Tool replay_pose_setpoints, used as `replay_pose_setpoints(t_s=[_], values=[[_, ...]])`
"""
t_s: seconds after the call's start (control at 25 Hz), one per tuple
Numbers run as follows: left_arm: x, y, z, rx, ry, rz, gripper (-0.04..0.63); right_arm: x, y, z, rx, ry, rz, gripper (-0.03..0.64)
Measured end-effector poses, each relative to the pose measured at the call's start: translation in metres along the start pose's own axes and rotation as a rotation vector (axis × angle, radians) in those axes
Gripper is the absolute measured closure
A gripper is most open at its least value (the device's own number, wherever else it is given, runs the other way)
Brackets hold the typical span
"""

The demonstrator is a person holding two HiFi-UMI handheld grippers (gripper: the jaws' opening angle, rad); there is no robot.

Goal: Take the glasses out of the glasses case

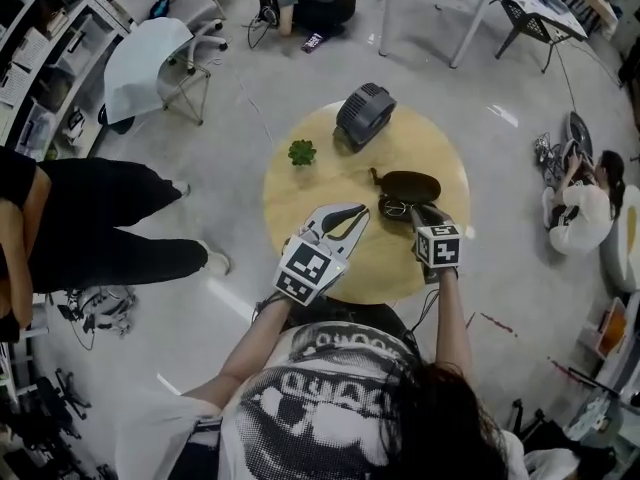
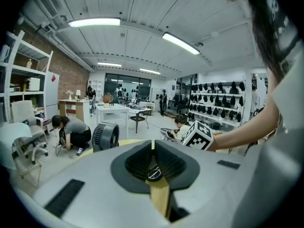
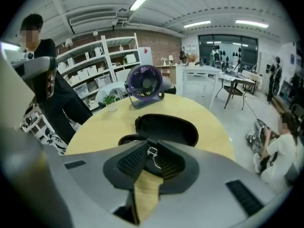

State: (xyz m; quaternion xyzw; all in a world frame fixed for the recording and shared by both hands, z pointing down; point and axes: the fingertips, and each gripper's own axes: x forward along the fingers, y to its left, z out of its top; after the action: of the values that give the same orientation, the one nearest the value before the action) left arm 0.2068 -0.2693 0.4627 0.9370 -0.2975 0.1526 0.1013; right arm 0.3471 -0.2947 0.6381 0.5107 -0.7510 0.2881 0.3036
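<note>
A black glasses case (image 1: 410, 184) lies open on the round yellow table (image 1: 300, 213), right of centre, lid (image 3: 167, 127) laid back. Dark glasses (image 1: 394, 207) rest in its near half. My right gripper (image 1: 420, 211) points down at that near half. In the right gripper view its jaws (image 3: 151, 147) stand apart, and a thin metal part of the glasses (image 3: 152, 153) shows in the gap, with no pad pressing on it. My left gripper (image 1: 357, 211) hovers just left of the case, with its tips (image 2: 152, 144) together and nothing held.
A dark fan (image 1: 365, 114) stands at the table's far edge, with a small potted plant (image 1: 302, 152) to its left. A person in black (image 1: 100, 230) stands left of the table, and another sits on the floor (image 1: 580, 206) at the right. An office chair (image 1: 150, 58) is at the far left.
</note>
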Motion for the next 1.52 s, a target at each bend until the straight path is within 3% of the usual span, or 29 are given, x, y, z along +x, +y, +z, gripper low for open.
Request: replay_pose_setpoints(t_s=[0.36, 0.64, 0.84, 1.0, 1.08, 1.36, 1.52], values=[[0.012, 0.004, -0.002, -0.014, 0.006, 0.034, 0.569, 0.039, -0.005, -0.032, -0.075, 0.177, 0.030, 0.509], [0.012, 0.005, -0.010, -0.019, 0.032, 0.050, 0.569, 0.042, 0.003, -0.036, -0.216, 0.200, -0.021, 0.509], [0.007, 0.012, -0.015, -0.022, 0.037, 0.074, 0.569, 0.046, -0.003, -0.038, -0.256, 0.283, -0.077, 0.528], [-0.004, 0.018, -0.021, -0.035, 0.053, 0.096, 0.569, 0.044, -0.002, -0.035, -0.203, 0.253, -0.079, 0.535], [-0.009, 0.018, -0.026, -0.037, 0.065, 0.097, 0.569, 0.044, 0.003, -0.038, -0.150, 0.225, -0.071, 0.580], [-0.016, 0.014, -0.027, -0.024, 0.068, 0.075, 0.569, 0.041, 0.002, -0.034, 0.002, 0.141, -0.060, 0.598], [-0.028, 0.013, -0.030, -0.016, 0.081, 0.073, 0.569, 0.029, 0.003, -0.023, 0.031, 0.081, -0.059, 0.600]])
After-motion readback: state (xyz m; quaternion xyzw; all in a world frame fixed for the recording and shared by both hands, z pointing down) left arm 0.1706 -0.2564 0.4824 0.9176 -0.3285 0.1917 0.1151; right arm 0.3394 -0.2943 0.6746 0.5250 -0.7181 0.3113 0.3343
